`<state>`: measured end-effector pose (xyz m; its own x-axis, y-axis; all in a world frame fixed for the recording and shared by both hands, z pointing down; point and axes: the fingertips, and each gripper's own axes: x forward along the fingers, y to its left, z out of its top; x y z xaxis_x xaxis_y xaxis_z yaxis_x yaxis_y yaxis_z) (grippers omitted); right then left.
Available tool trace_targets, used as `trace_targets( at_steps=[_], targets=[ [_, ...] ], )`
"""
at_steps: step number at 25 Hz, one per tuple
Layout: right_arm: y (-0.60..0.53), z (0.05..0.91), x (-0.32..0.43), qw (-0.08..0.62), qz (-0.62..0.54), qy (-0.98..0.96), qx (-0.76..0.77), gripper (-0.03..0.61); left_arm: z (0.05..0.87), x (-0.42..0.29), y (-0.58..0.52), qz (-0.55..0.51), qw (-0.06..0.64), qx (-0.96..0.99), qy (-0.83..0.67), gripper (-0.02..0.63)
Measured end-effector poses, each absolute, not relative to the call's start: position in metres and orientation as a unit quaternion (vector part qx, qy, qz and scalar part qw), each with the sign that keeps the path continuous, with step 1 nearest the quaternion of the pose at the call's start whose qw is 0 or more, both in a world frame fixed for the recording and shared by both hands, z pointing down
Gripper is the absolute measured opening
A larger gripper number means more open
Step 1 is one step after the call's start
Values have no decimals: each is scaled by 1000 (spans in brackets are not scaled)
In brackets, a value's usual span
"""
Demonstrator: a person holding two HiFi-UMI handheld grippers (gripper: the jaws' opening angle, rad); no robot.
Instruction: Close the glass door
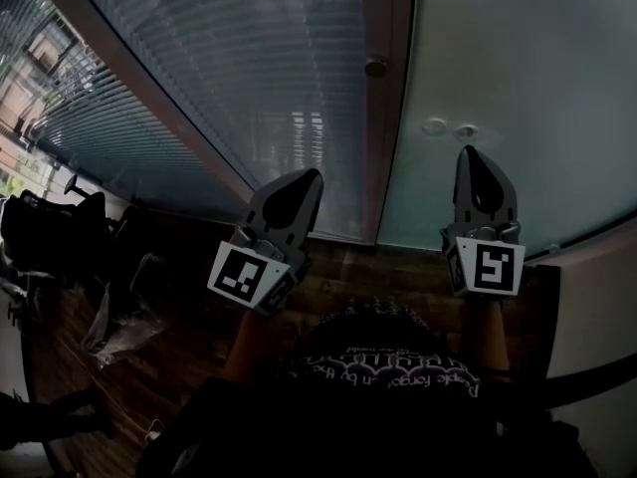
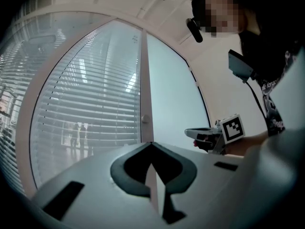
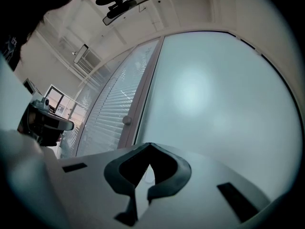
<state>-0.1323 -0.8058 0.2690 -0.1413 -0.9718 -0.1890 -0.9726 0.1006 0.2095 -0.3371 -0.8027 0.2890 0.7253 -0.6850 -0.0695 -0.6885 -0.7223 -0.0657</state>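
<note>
The frosted glass door (image 1: 518, 58) fills the right of the head view, with two small round fittings (image 1: 450, 127) on it. A brown frame post (image 1: 383, 118) with a round knob (image 1: 376, 66) borders it on the left. My right gripper (image 1: 470, 151) points at the frosted pane just below the fittings, jaws shut and empty; whether it touches the glass I cannot tell. In the right gripper view the pane (image 3: 214, 89) looms close ahead of the right gripper (image 3: 150, 145). My left gripper (image 1: 311, 174) is shut and empty, aimed near the post (image 2: 146, 80) in front of the left gripper (image 2: 151, 143).
A glass wall with slatted blinds (image 1: 229, 68) runs left of the post. Dark chairs and bags (image 1: 50, 237) and a clear plastic bag (image 1: 119, 322) lie on the wooden floor (image 1: 378, 267) at left. A pale wall edge (image 1: 597, 297) stands at the right.
</note>
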Motion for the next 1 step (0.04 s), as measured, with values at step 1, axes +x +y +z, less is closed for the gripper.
trace_targets(
  at_steps=[1],
  targets=[
    [-805,269,-132,1,140,742,-656,3,289,-337,-802,20,43,-928,370,2]
  ],
)
